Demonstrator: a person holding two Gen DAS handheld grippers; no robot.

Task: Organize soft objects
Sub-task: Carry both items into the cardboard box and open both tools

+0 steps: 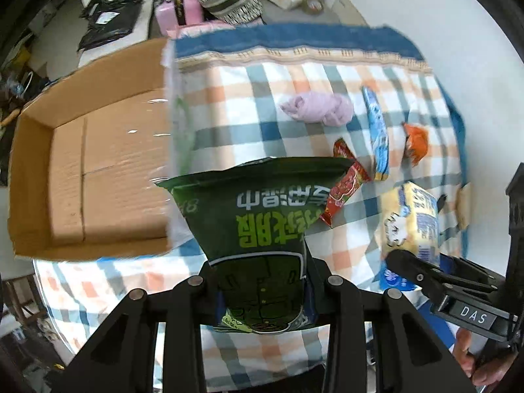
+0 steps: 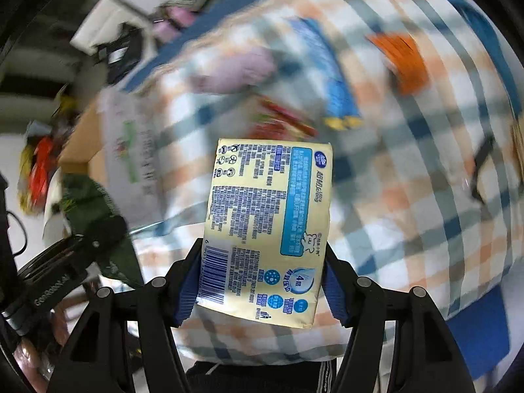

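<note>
My left gripper (image 1: 262, 281) is shut on a dark green snack bag (image 1: 262, 216), held above the checked cloth (image 1: 262, 104) beside an open cardboard box (image 1: 91, 180). My right gripper (image 2: 258, 281) is shut on a yellow tissue pack (image 2: 271, 216); the pack also shows in the left wrist view (image 1: 409, 222). On the cloth lie a lilac cloth bundle (image 1: 321, 109), a blue packet (image 1: 376, 131), a red packet (image 1: 347, 186) and an orange packet (image 1: 416, 140).
The box holds only a clear plastic bag (image 1: 177, 124) draped over its right wall. Bags and a pink case (image 1: 177, 9) lie on the floor beyond the table. The right wrist view is motion-blurred.
</note>
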